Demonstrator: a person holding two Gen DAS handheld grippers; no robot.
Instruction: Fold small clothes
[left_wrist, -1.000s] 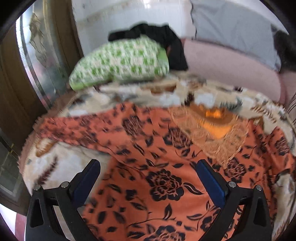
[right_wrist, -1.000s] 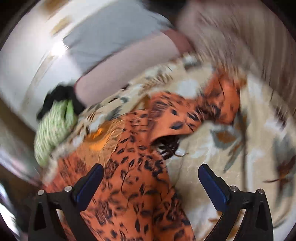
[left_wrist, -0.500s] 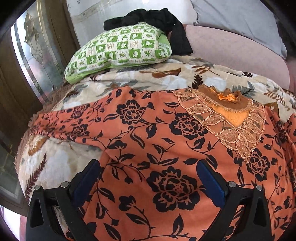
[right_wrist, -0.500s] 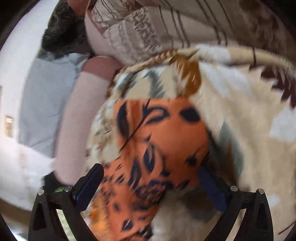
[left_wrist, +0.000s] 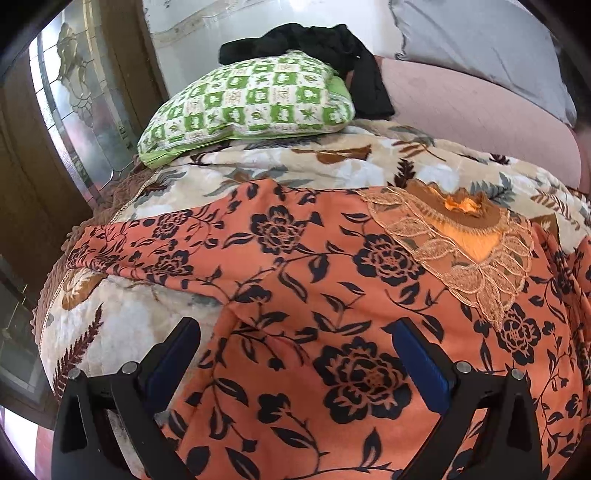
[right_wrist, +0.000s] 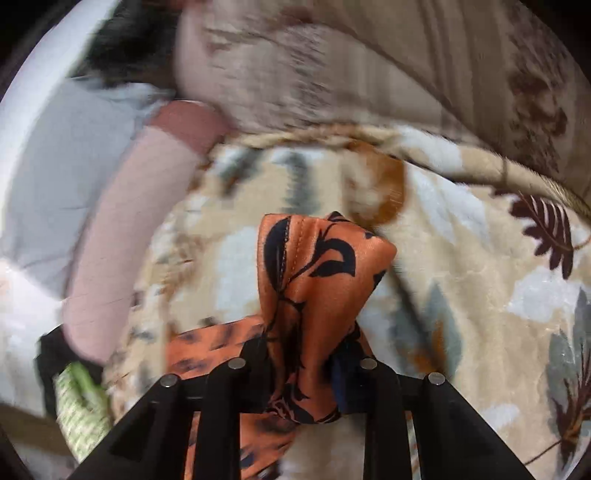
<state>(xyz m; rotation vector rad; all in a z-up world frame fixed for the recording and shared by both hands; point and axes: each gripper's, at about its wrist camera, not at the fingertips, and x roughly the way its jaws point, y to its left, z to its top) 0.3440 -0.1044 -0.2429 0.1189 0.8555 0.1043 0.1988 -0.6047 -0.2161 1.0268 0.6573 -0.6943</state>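
An orange garment (left_wrist: 317, 295) printed with black roses and leaves lies spread front-up over a cream floral blanket (left_wrist: 258, 162) on a bed. Its neckline, trimmed with a tan lace yoke (left_wrist: 465, 251), sits toward the far right of the garment as the left wrist view shows it, and one sleeve stretches away from the body of the garment to the blanket's left edge.

The left hand-held gripper (left_wrist: 295, 362) hangs just above the near part of the garment with its jaws wide; the blue pads (left_wrist: 173, 354) press on nothing, and the printed cloth fills the gap between them from below.

In the right wrist view a hemmed corner of the same garment (right_wrist: 310, 280) stands up in a bunched fold from the right hand-held gripper (right_wrist: 306, 373), whose jaws are closing narrow with the cloth caught between them. More of the orange cloth trails off to the left behind that fold, blurred.

Beyond the garment's far edge, on the blanket, rests a green-and-white checked pillow (left_wrist: 255, 99) with a black piece of clothing (left_wrist: 332, 48) draped over its top. To the right of the pillow lie a pink bolster (left_wrist: 480, 110) and, behind that, a grey pillow (left_wrist: 480, 40). Left of the garment, past the bed's edge, stands a wooden door with a patterned glass panel (left_wrist: 74, 96).
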